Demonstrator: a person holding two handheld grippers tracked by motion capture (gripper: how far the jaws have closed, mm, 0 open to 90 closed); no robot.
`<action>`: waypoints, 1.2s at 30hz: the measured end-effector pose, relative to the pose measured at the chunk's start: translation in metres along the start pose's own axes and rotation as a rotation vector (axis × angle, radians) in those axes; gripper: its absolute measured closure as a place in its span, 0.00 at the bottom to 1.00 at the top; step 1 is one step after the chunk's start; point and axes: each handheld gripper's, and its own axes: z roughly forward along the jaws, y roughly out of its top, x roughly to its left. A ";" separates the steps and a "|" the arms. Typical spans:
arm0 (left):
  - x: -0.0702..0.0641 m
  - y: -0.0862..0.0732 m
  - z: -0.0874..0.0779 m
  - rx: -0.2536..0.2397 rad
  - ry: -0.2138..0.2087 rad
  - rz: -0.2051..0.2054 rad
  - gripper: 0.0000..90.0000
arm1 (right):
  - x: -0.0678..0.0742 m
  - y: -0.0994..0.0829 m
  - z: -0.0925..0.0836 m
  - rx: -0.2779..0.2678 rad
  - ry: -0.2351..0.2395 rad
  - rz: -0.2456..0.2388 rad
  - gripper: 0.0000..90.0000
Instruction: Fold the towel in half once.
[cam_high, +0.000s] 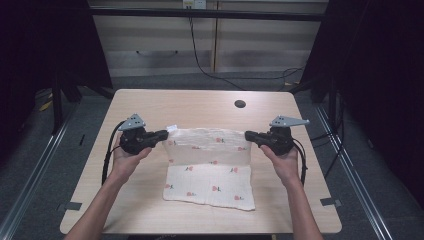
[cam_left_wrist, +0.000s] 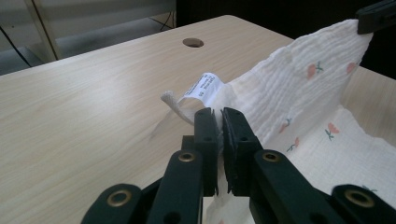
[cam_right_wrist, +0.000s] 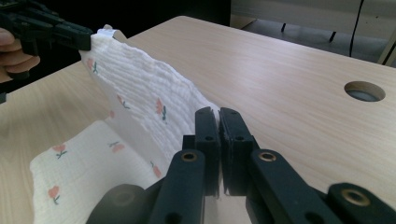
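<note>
A white cloth with small red flower prints lies partly on the wooden table, its far edge lifted and stretched between both grippers. My left gripper is shut on the cloth's far left corner, where a white label sticks out. My right gripper is shut on the far right corner. The raised part stands like a wall, and the near half rests flat on the table. Each gripper shows its jaws pressed together on the fabric.
A round cable hole sits in the table near its far right. Dark curtains flank the table, and a cabinet with a hanging cable stands behind it. The table's front edge is close to the person's forearms.
</note>
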 end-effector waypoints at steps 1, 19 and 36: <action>-0.001 0.000 -0.001 -0.004 -0.004 -0.008 0.94 | 0.001 -0.001 -0.002 0.002 0.007 0.003 0.96; -0.029 -0.026 -0.022 0.081 0.022 0.079 0.94 | 0.020 -0.033 -0.018 0.092 0.107 -0.003 0.96; -0.059 -0.080 -0.031 0.180 -0.051 0.081 0.94 | 0.039 -0.087 -0.023 0.213 0.134 0.022 0.94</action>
